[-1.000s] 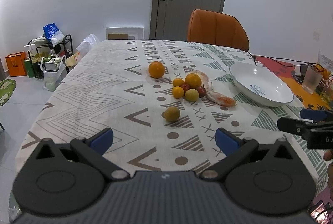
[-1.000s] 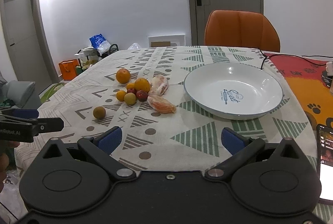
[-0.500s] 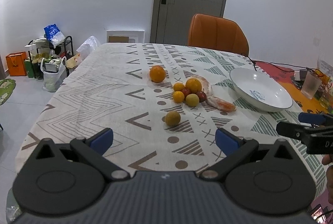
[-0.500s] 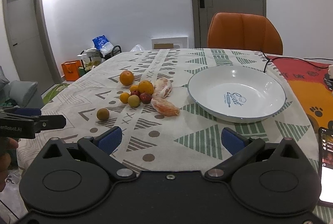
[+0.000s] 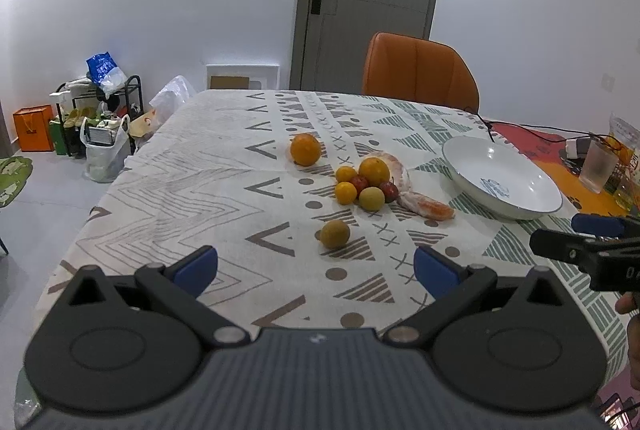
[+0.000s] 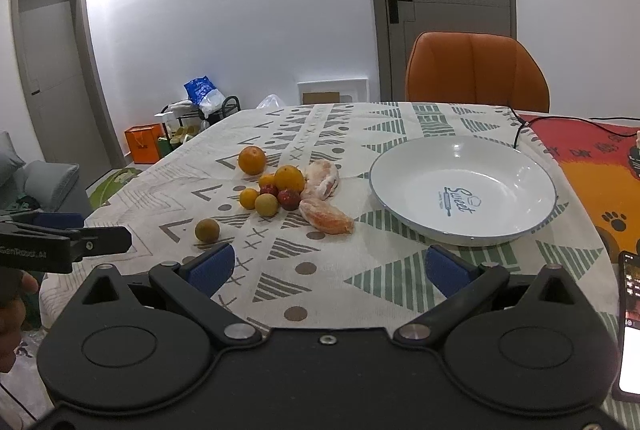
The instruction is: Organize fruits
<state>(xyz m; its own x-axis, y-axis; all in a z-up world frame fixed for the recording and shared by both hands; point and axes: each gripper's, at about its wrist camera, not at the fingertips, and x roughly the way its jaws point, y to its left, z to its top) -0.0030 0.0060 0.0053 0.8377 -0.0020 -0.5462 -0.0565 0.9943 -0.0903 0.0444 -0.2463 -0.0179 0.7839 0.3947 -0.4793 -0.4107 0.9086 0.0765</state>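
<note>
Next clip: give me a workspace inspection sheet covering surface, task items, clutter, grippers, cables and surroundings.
Surface: patterned tablecloth covers the table.
Job's things: white plate empty; large orange and brownish fruit lie apart; small fruits clustered; two peeled citrus pieces beside them.
Clutter: phone at right edge; plastic cup.
Grippers: left hand-held gripper open, empty; right hand-held gripper open, empty.
Cables: black cable behind the plate.
Surroundings: orange chair, grey door, bags and a rack on the floor.
</note>
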